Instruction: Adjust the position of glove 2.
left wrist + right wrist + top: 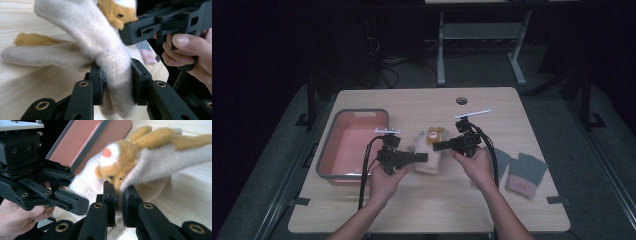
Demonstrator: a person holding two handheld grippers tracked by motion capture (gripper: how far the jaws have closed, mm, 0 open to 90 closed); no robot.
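A cream woolly glove (428, 152) with an orange animal face sewn on lies at the middle of the wooden table (427, 210). My left gripper (424, 157) comes in from the left. In the left gripper view it (116, 82) is shut on one cream finger of the glove (100, 37). My right gripper (435, 146) reaches in from the right. In the right gripper view it (120, 195) is shut on the glove's cream edge just under the animal face (115, 165). The two grippers face each other a short distance apart.
A pink tray with a grey rim (357, 112) stands to the left of the glove, close to my left hand. A pair of grey gloves with pink cuffs (524, 172) lies at the right of the table. A round cable hole (461, 100) sits near the far edge.
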